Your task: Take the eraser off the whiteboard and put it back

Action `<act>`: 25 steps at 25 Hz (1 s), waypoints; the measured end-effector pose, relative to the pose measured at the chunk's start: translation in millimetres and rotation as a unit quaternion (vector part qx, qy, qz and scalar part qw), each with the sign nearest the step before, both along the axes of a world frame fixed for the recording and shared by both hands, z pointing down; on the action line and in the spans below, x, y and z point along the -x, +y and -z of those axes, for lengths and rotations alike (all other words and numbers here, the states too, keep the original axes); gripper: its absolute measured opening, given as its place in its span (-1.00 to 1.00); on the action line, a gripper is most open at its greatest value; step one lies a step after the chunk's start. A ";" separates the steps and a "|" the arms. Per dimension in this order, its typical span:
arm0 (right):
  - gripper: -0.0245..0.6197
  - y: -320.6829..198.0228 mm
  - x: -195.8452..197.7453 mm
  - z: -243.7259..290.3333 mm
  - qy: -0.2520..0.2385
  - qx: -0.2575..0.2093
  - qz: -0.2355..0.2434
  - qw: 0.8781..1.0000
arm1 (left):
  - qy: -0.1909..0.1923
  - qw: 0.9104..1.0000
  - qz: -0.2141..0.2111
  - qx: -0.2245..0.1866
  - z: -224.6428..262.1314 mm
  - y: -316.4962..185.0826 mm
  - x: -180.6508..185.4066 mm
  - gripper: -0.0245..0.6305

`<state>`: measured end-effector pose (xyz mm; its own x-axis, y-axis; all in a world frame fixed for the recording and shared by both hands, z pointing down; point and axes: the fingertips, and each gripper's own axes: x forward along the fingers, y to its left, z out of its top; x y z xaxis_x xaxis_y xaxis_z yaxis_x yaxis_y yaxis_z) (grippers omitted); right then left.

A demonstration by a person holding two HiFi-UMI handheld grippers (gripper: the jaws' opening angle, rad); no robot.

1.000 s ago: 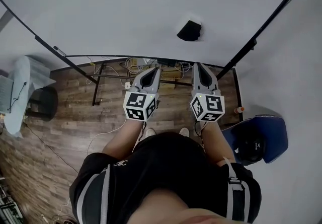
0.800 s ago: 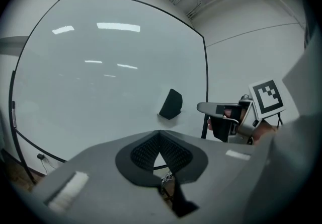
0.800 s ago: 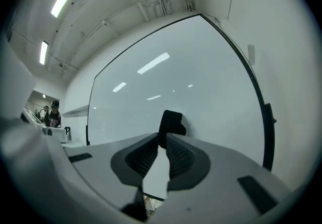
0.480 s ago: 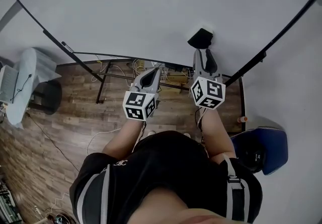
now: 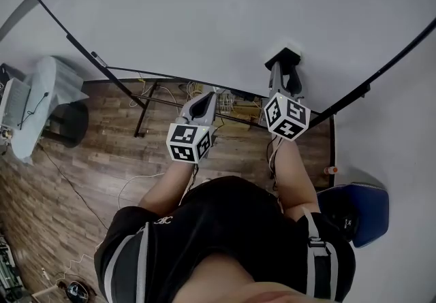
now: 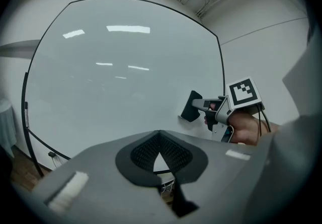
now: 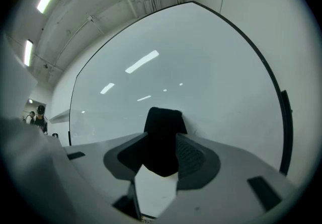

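Jaws of the right gripper stand apart, having just been opening, and the black eraser sits in the gap between them, straight ahead and stuck flat against the whiteboard near its lower right corner. Neither pad looks to be pressing on it yet, though the left pad is very close to its side. Seen along this gripper, the eraser is taller than it is wide, so its long axis runs up the board and the jaws straddle its narrow width. That is the alignment a squeeze needs: the coming move seems to call only for closing in place, then pulling straight back off the board. The left gripper has its jaws together with nothing between them. It hangs lower and well short of the board, with the eraser off to its right, so the right hand is clearly the nearer one. No brand, label or writing can be read anywhere: the whiteboard is blank apart from ceiling-light reflections, the eraser is plain black, and the marker cubes on the grippers carry only black-and-white square patterns.
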<state>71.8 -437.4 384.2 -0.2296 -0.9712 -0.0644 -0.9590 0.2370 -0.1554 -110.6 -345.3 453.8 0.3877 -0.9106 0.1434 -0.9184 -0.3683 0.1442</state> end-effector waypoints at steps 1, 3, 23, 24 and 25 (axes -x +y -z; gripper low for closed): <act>-0.49 -1.8 0.9 0.2 0.003 0.002 0.000 1.000 | 0.001 1.000 0.002 0.002 -0.4 -0.6 1.6 -0.90; -0.53 -4.3 2.1 1.3 0.008 0.011 0.003 1.000 | 0.001 1.000 0.003 0.003 -0.1 -0.6 3.9 -0.90; -0.85 37.3 2.4 7.5 0.035 0.009 0.042 0.998 | 0.004 1.000 -0.023 -0.002 3.3 20.7 -12.5 -0.90; -0.85 41.3 1.9 8.9 0.038 0.006 0.042 0.998 | 0.005 1.000 -0.025 -0.001 3.5 22.0 -14.2 -0.90; -0.85 45.4 1.3 10.9 0.037 0.003 0.043 0.998 | 0.005 1.000 -0.027 -0.001 3.5 23.4 -15.7 -0.90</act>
<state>70.5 -392.0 373.3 -0.3168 -0.9477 -0.0379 -0.9439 0.3189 -0.0859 -94.9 -321.9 450.3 0.4384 -0.8881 0.1380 -0.8953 -0.4182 0.1532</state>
